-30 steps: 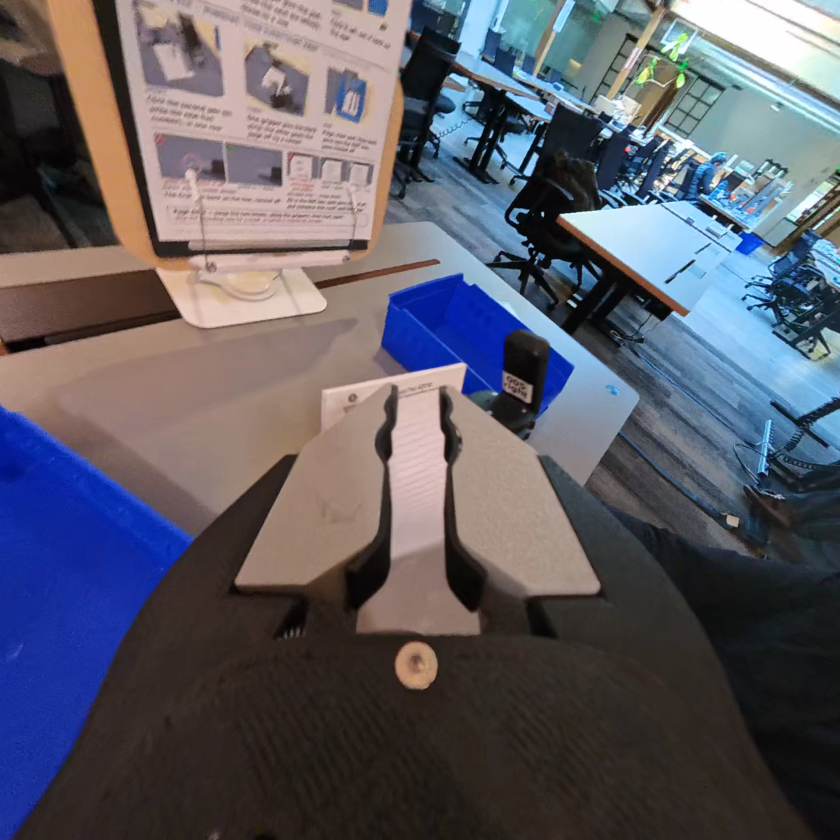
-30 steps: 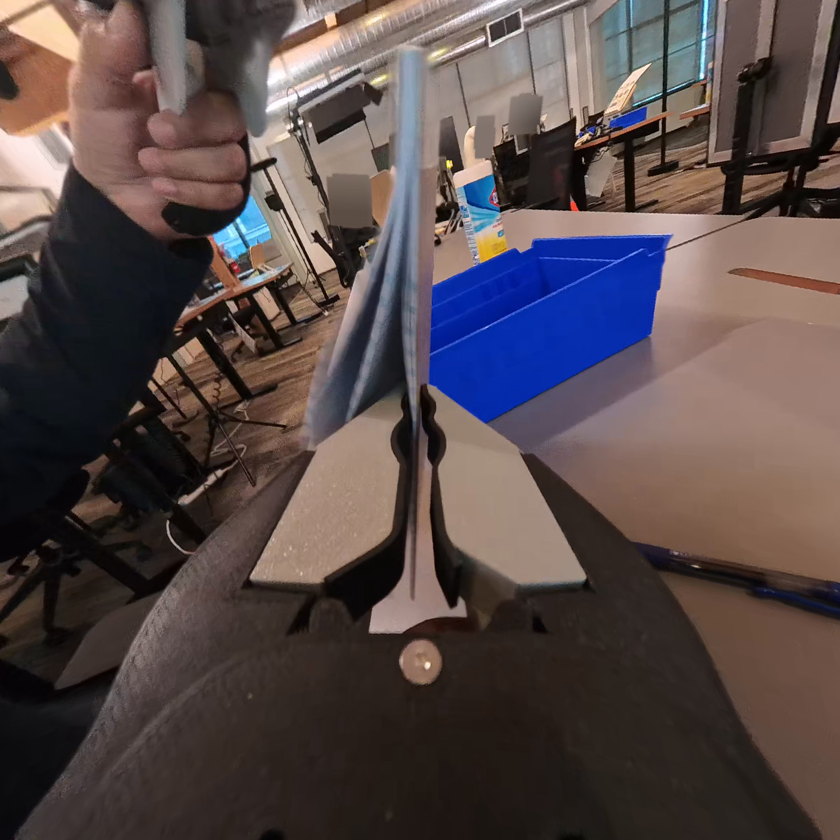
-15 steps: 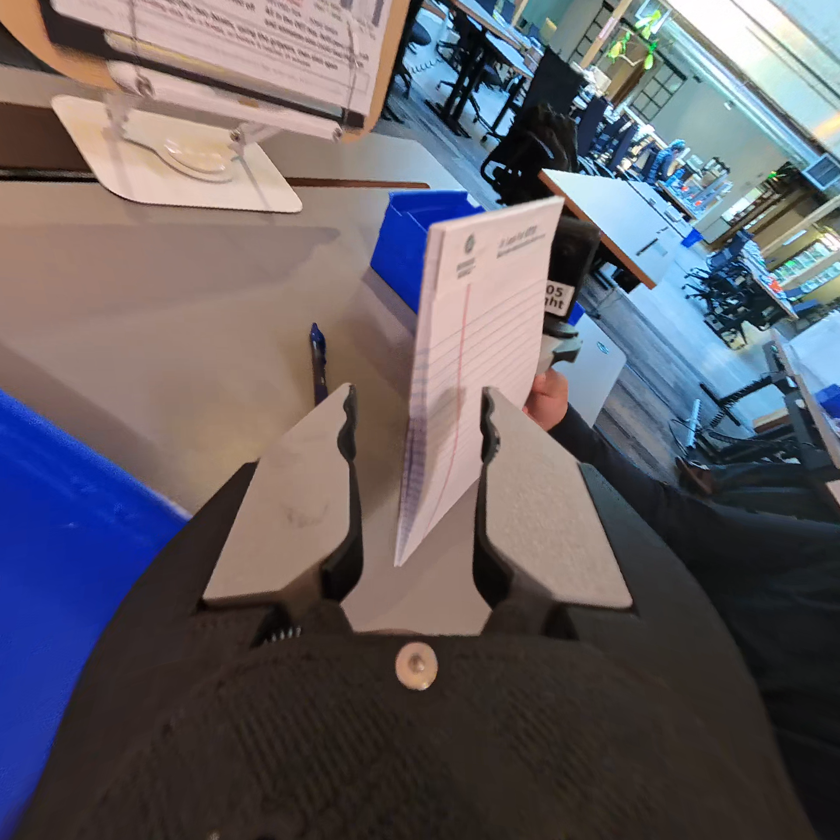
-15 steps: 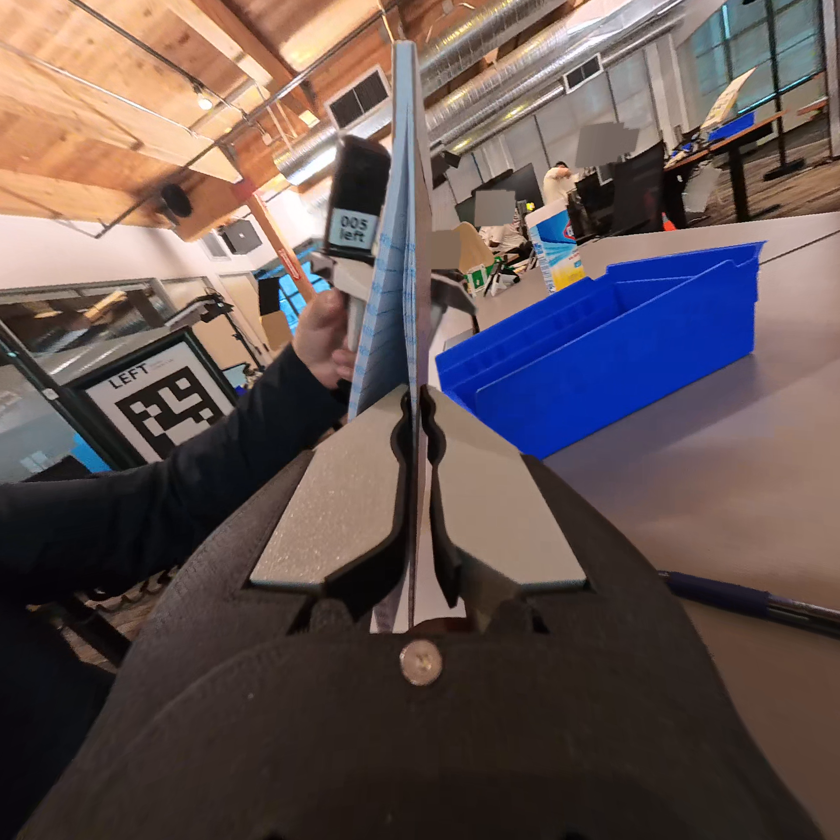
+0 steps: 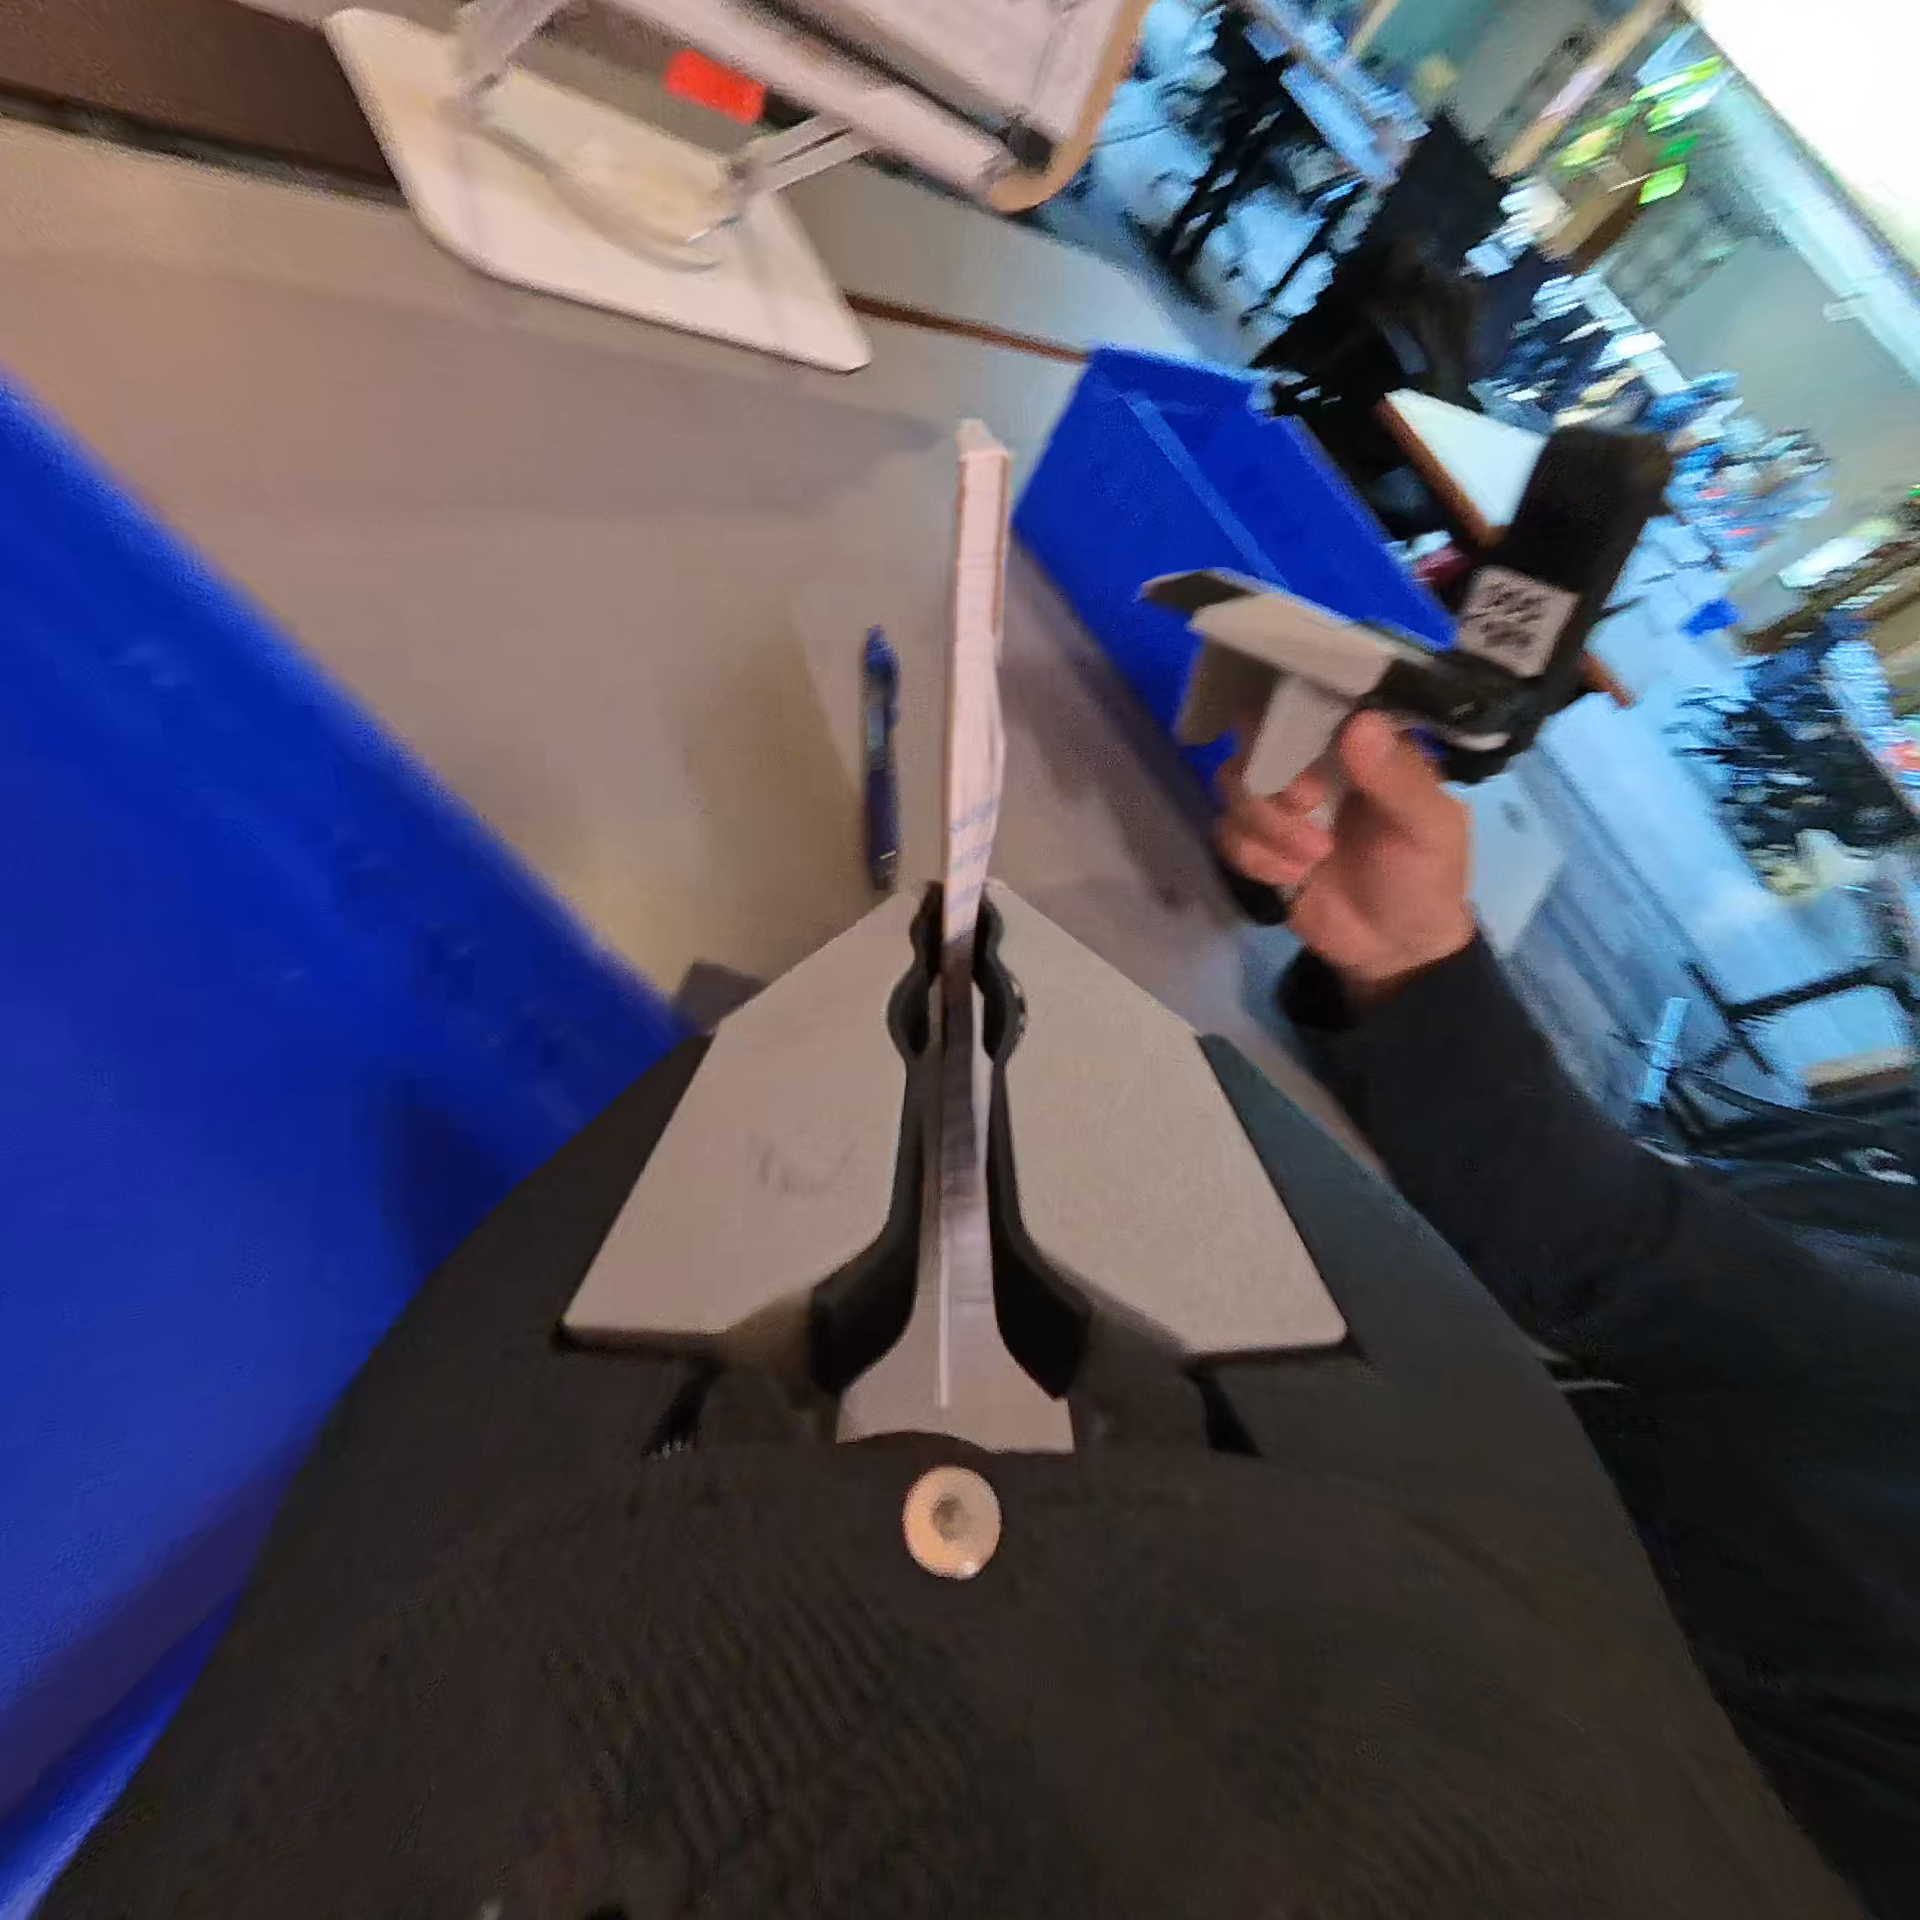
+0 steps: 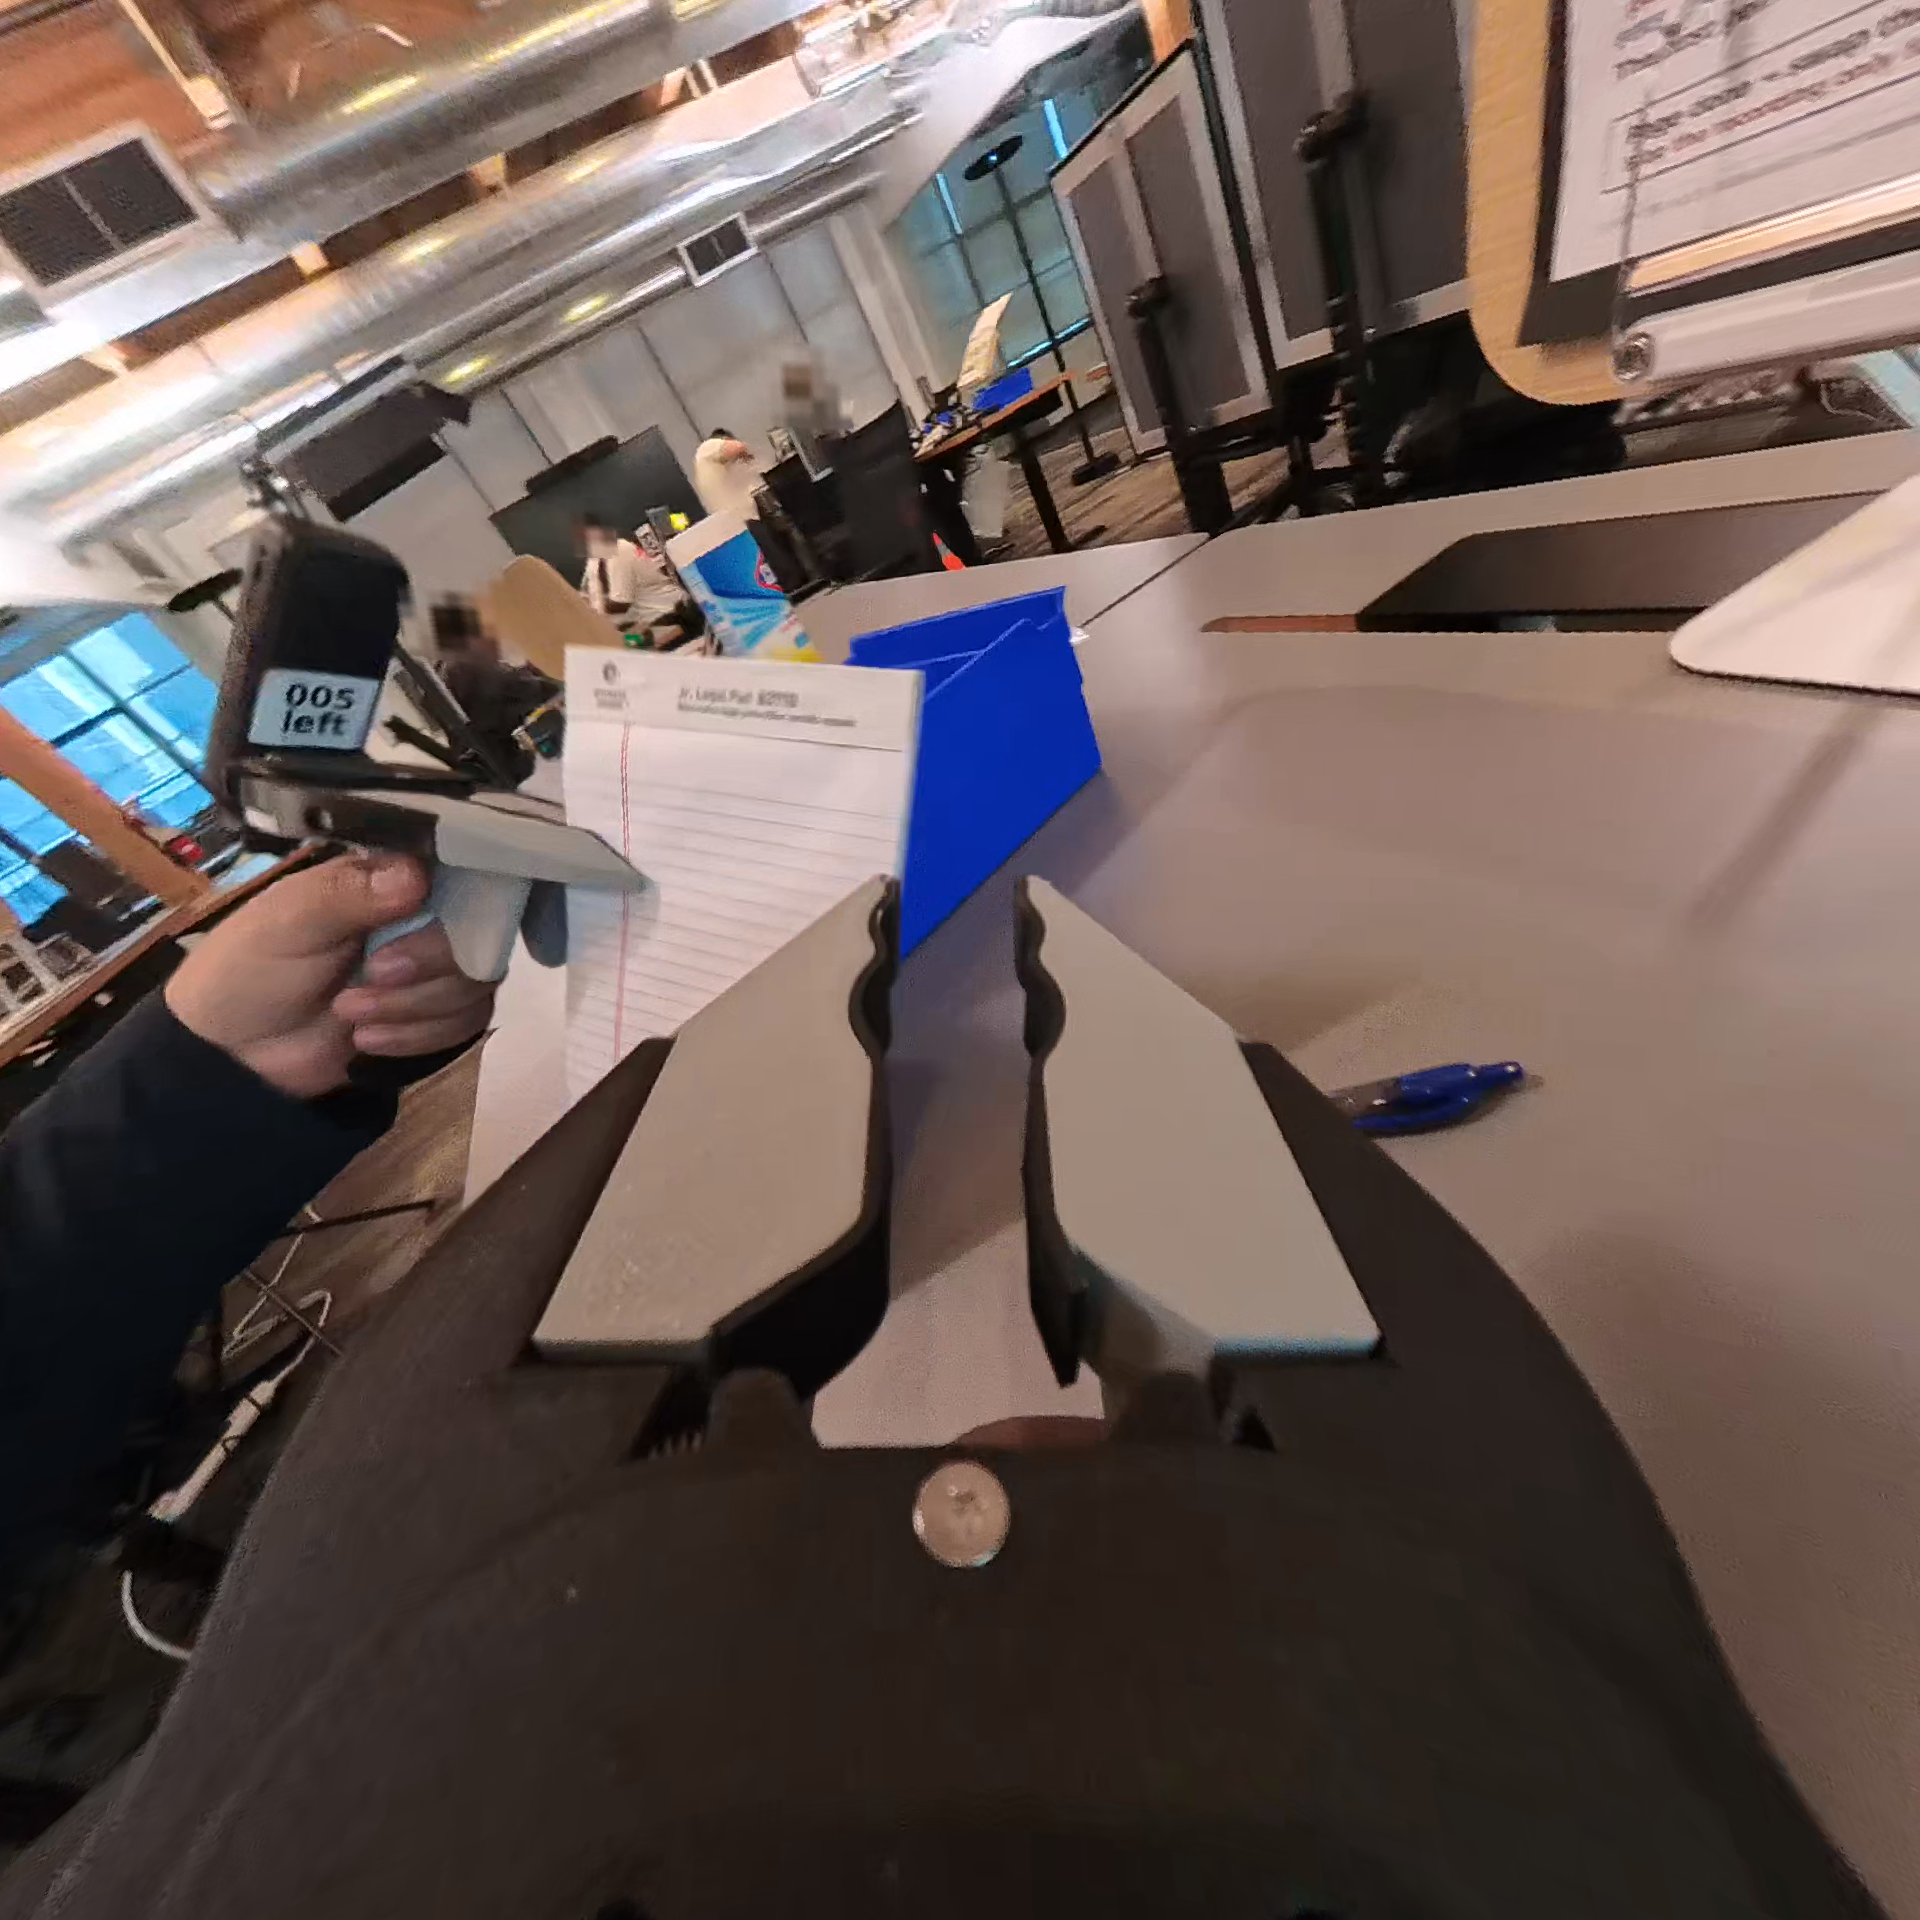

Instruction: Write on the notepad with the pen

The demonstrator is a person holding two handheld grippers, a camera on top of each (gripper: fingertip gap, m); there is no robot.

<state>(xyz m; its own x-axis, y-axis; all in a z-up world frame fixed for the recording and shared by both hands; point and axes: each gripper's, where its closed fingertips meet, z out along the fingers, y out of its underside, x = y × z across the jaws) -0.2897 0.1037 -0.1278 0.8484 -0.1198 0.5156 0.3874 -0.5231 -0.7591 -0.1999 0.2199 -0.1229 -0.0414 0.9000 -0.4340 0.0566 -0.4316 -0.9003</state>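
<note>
My left gripper [image 5: 956, 904] is shut on the lower part of the white lined notepad [image 5: 977, 623], which stands upright and edge-on above the grey table. In the right wrist view the notepad [image 6: 748, 831] faces me, clamped by the left gripper [image 6: 613, 894] in a hand. My right gripper [image 6: 951, 894] is open and empty, just right of the pad and apart from it. It also shows in the left wrist view [image 5: 1195, 649] to the pad's right. The blue pen [image 5: 881, 758] lies on the table beyond the pad, and shows to my right in the right wrist view [image 6: 1434, 1091].
A large blue bin [image 5: 260, 935] is close on the left, and another blue bin [image 5: 1195, 520] stands near the table's far right edge. A white stand base [image 5: 623, 208] holding an instruction board is at the back. A wipes canister [image 6: 738, 613] stands behind the bin [image 6: 987, 769]. The tips of one gripper are about 15 cm away from the tips of the other.
The notepad passed from my right gripper to my left. The left jaws closed on it. The right jaws opened and drew away to the side.
</note>
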